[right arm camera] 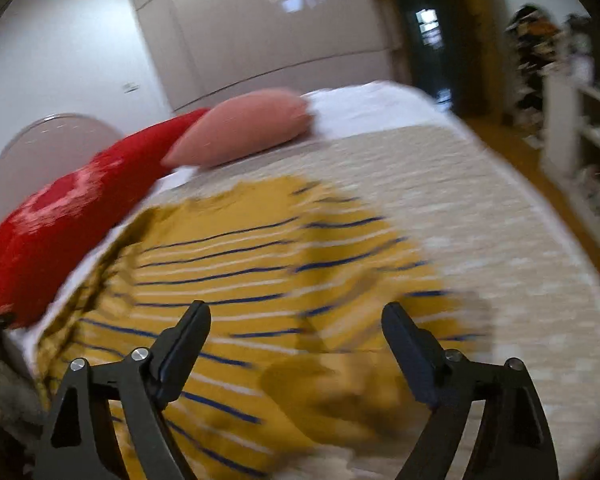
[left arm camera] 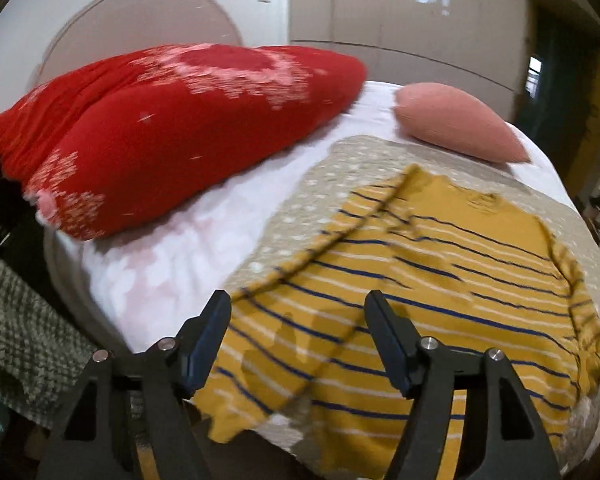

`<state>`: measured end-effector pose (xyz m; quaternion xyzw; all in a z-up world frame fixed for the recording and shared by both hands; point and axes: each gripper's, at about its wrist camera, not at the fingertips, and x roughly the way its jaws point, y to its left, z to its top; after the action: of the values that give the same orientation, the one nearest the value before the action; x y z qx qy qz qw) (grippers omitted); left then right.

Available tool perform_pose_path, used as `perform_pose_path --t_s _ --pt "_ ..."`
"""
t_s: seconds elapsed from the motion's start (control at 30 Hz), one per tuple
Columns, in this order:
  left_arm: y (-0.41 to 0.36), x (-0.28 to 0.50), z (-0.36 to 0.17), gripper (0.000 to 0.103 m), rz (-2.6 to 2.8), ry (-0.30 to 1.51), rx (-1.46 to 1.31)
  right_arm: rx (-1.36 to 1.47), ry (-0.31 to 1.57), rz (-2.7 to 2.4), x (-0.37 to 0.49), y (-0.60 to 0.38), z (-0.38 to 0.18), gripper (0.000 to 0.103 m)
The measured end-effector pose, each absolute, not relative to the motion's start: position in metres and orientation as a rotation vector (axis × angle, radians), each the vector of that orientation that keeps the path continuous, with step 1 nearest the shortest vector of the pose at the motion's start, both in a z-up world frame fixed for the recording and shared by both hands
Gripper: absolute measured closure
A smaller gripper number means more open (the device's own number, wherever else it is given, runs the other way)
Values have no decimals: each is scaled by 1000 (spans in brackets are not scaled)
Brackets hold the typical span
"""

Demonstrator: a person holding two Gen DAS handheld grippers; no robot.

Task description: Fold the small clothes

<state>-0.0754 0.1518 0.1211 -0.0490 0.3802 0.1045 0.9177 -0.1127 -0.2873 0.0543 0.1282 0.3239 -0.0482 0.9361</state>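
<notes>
A small mustard-yellow shirt [left arm camera: 440, 272] with blue and white stripes lies spread on a beige dotted cover [left arm camera: 340, 160] on the bed. One sleeve is folded across its left side. My left gripper [left arm camera: 298, 300] is open and empty, hovering above the shirt's near left hem. In the right wrist view the same shirt [right arm camera: 236, 264] lies blurred below my right gripper [right arm camera: 296, 312], which is open and empty above the shirt's lower right part.
A big red patterned pillow [left arm camera: 172, 136] lies at the bed's left, a pink cushion [left arm camera: 456, 124] behind the shirt. A white sheet [left arm camera: 172, 256] shows beside the cover. A grey knitted blanket [left arm camera: 20, 340] hangs at the left. Shelves [right arm camera: 580, 128] stand to the right of the bed.
</notes>
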Motion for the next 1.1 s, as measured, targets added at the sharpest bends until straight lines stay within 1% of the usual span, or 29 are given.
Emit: perform_pose_path --t_s 0.17,0.37,0.4,0.43,0.47,0.5,0.53,0.57,0.7,0.83,0.9,1.0,1.03,1.1 --pt "117 -71 107 35 128 837 -63 224 752 -98 -136 -291 28 13" --pt "91 -74 101 35 79 860 -26 129 767 15 -118 -237 7 13" --pt "86 -75 102 35 78 858 -19 90 768 4 -114 -230 2 15" --pt "83 -75 103 35 75 858 -12 24 776 -28 -108 -222 -4 22" --pt "82 -75 103 35 74 859 -8 -27 795 -55 -102 -220 -11 57" --pt "80 -76 104 35 73 856 -5 -30 812 -50 -98 -223 -12 77" --pt "79 -76 105 35 74 853 -2 38 802 -37 -97 -235 -7 80" --pt "79 -76 106 35 76 850 1 87 787 -42 -100 -247 0 96" --pt "81 -71 105 35 79 858 -22 219 661 -216 -124 -328 46 96" --pt "81 -69 100 35 69 871 -41 272 564 -504 -148 -423 87 96" --pt "78 -68 98 35 66 876 -41 329 532 -606 -156 -467 98 96" --pt "76 -68 97 35 59 879 -47 370 517 -683 -160 -501 103 96" --pt "76 -67 98 35 58 877 -49 380 519 -698 -159 -510 103 99" --pt "79 -68 99 35 59 869 -53 400 524 -691 -154 -516 104 99"
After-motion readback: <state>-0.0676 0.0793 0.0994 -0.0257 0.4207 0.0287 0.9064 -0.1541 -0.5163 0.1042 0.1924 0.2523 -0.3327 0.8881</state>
